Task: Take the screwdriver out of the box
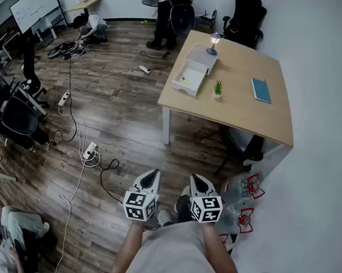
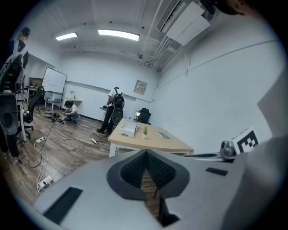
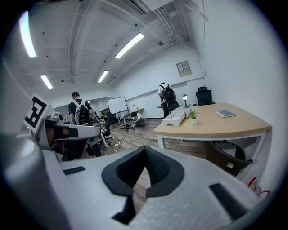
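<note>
A white box (image 1: 194, 69) stands open on the far left part of the wooden table (image 1: 238, 109). A small yellow item (image 1: 185, 80) lies in its front tray, too small to name. Both grippers hang low near the person's body, well short of the table. My left gripper (image 1: 154, 173) is shut with nothing in it, and beside it my right gripper (image 1: 196, 178) is shut and empty too. In the left gripper view the box (image 2: 128, 129) shows far beyond the closed left gripper (image 2: 146, 152). The right gripper view shows the box (image 3: 175, 118) far past the closed right gripper (image 3: 145, 148).
On the table stand a small potted plant (image 1: 218, 88), a blue notebook (image 1: 260, 90) and a lamp (image 1: 214, 42). A dark chair (image 1: 245, 147) sits under the table. Cables and power strips (image 1: 89, 152) cross the wooden floor. Water jugs (image 1: 243, 189) stand by the right wall. People are at the far end.
</note>
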A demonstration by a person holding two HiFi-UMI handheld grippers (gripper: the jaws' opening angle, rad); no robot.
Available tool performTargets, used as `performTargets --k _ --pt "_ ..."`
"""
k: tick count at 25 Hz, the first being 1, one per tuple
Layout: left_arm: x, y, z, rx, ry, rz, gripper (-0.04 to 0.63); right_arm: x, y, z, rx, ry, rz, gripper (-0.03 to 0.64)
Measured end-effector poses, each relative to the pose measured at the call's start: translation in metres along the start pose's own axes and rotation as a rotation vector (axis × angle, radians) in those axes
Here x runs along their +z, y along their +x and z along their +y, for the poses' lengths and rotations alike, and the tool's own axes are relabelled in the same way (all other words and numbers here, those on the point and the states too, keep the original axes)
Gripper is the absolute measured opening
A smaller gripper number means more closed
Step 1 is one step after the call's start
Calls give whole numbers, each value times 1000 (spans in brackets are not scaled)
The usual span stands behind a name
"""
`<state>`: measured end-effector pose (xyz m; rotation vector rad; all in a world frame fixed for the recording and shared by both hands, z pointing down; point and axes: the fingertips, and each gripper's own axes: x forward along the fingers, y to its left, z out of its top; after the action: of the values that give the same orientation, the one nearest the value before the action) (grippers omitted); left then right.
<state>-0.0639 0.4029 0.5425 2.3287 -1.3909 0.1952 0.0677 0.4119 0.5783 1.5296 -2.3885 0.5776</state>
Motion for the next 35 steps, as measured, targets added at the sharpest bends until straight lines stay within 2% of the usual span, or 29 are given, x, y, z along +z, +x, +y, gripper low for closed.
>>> performTargets --k 6,13,16,25,32,35 --pt "4 3 7 -11 -4 0 6 1 9 -5 -20 18 1 3" --pt "9 29 23 18 32 10 8 14 41 -19 23 47 -11 8" --pt "19 45 33 36 38 14 9 22 58 -22 50 55 -1 51" --pt "37 114 69 55 30 49 9 54 132 -61 72 62 33 83" --pt "75 170 103 107 10 64 11 94 193 -94 92 51 71 108" --pt "87 195 114 125 11 79 34 108 219 -107 109 30 97 120"
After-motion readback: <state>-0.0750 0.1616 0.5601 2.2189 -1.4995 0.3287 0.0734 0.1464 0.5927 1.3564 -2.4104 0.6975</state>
